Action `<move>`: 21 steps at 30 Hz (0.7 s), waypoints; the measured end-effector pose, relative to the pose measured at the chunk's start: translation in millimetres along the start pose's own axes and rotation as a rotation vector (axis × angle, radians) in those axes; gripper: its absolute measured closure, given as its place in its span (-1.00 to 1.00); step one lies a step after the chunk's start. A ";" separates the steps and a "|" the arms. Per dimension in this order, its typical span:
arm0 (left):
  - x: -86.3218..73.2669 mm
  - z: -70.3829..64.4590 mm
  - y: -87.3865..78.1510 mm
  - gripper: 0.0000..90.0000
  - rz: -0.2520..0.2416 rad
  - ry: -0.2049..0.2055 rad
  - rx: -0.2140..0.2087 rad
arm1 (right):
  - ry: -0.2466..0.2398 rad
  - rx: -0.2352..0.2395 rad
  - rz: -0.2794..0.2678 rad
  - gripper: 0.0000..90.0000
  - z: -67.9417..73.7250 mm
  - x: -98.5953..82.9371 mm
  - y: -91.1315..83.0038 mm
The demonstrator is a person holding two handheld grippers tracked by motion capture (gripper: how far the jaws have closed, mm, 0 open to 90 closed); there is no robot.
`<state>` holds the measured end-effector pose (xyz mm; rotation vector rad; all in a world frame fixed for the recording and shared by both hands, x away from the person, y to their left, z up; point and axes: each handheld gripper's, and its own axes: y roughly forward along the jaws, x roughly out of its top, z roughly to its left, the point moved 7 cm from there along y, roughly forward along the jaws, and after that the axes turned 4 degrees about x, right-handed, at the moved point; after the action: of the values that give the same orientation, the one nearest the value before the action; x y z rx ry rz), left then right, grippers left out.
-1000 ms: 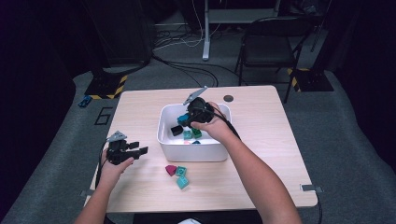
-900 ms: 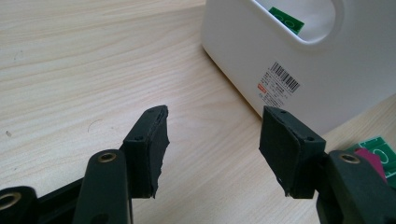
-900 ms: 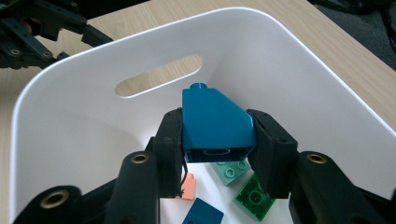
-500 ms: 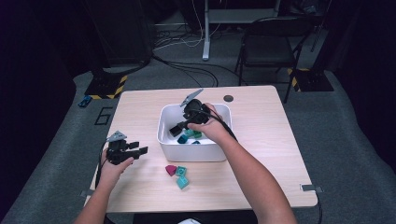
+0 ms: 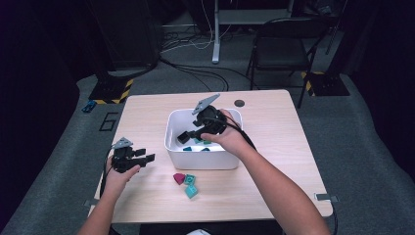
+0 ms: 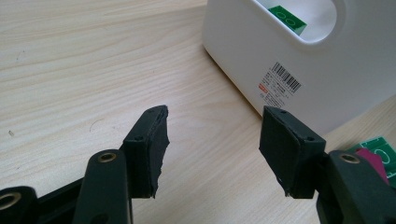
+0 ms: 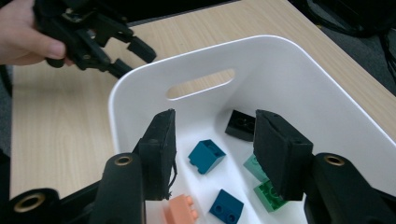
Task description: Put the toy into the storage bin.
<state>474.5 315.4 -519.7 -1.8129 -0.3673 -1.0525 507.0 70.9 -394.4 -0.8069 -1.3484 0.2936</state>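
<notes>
A white bin (image 5: 172, 147) stands mid-table with several bricks inside: a black one (image 7: 239, 125), two dark blue ones (image 7: 207, 155), a salmon one (image 7: 180, 210) and green ones (image 7: 266, 193). My right gripper (image 5: 188, 135) hangs over the bin's left half, open and empty (image 7: 215, 119). To the left of the bin, my left gripper (image 5: 145, 155) is held just above the table, open with nothing between its jaws (image 6: 215, 116). The right gripper view also shows that left gripper (image 7: 126, 53) beyond the bin's rim.
Three loose bricks lie in front of the bin: a magenta one (image 5: 179, 178) and two teal ones (image 5: 191, 186). The bin's side carries a barcode label (image 6: 280, 84). A round dark grommet (image 5: 239, 103) sits near the table's far edge. A chair (image 5: 284, 44) stands beyond.
The right gripper has shifted slightly within the bin, its jaws now lower and more to the left. The left gripper has stayed where it was.
</notes>
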 end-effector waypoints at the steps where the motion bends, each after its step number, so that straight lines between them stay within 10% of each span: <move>1: -0.1 0.0 -0.1 -0.08 0.002 0.001 0.000 | -0.005 0.002 0.001 0.08 4.1 -0.1 -2.6; 21: -0.4 -0.3 0.0 -0.08 0.003 0.003 0.003 | -0.069 0.099 -0.041 0.09 72.7 -28.7 -14.2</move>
<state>474.1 315.3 -520.0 -1.8086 -0.3648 -1.0517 428.4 68.2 -405.9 -0.6905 -1.4025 0.3560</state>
